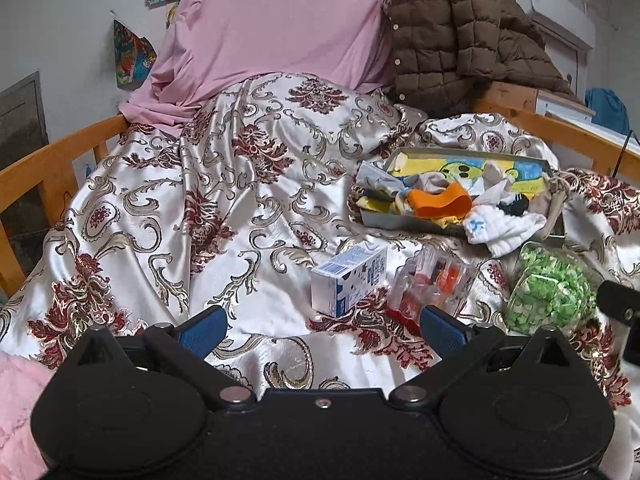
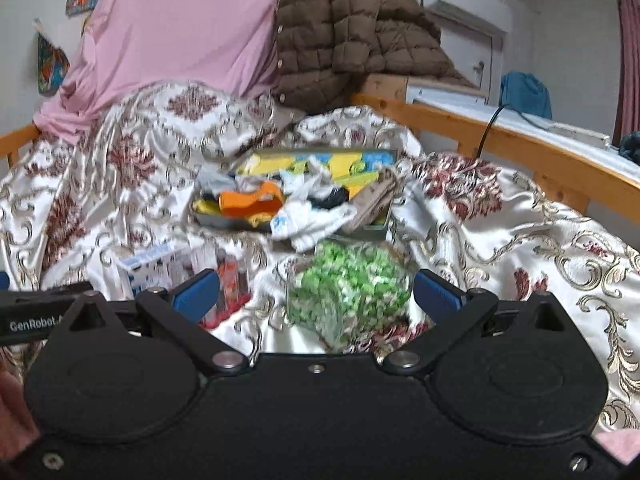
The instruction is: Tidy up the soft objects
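Both grippers empty, jaws spread wide: left gripper (image 1: 322, 326) low centre; right gripper (image 2: 316, 290) flanks green-filled jar (image 2: 348, 292). Sock tray (image 1: 384, 219) centre right.

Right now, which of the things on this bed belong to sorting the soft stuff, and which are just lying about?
Belongs to the job:
- tray
- orange sock
- white socks
- left gripper and right gripper, jaws open, empty

Lying about:
- milk carton
- clear box
- jar of green bits
- brown jacket
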Action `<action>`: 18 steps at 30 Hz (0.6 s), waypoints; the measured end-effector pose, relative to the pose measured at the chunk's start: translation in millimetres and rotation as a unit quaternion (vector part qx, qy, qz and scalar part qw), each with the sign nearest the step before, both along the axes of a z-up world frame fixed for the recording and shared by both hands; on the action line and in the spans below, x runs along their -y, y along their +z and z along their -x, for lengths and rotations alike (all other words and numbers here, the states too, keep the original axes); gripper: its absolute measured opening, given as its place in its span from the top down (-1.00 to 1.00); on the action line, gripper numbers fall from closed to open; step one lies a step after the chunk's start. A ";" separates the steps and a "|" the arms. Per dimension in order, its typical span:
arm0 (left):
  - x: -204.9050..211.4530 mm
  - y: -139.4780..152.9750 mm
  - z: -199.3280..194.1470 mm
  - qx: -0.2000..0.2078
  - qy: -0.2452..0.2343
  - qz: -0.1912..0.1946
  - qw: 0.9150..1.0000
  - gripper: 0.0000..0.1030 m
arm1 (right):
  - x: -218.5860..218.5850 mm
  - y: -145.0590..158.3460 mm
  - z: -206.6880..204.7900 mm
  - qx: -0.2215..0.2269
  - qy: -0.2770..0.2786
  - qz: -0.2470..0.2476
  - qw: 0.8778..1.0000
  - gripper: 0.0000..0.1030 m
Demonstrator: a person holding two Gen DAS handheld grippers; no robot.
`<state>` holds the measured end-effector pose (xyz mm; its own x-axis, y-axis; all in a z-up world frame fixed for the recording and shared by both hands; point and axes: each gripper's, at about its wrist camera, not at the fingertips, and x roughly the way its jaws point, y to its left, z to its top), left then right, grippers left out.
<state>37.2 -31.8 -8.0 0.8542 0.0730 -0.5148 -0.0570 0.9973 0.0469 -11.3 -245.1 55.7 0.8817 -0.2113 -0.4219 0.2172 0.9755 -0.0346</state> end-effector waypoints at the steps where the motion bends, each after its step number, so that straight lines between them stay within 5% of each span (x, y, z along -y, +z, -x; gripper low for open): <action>1: 0.2 -0.7 -0.4 -0.002 0.000 -0.002 1.000 -0.98 | -1.0 -0.7 -2.0 -0.004 0.002 0.002 1.000 -0.99; 18: 3.4 -5.6 -2.7 -0.010 -0.001 -0.013 1.000 -0.98 | -8.9 -13.8 -28.3 -0.043 0.008 0.024 0.999 -0.99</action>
<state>40.0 -35.2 -13.6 0.8444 0.0847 -0.5290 -0.0532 0.9958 0.0744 17.1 -236.2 41.9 0.8462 -0.2191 -0.4858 0.1956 0.9756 -0.0993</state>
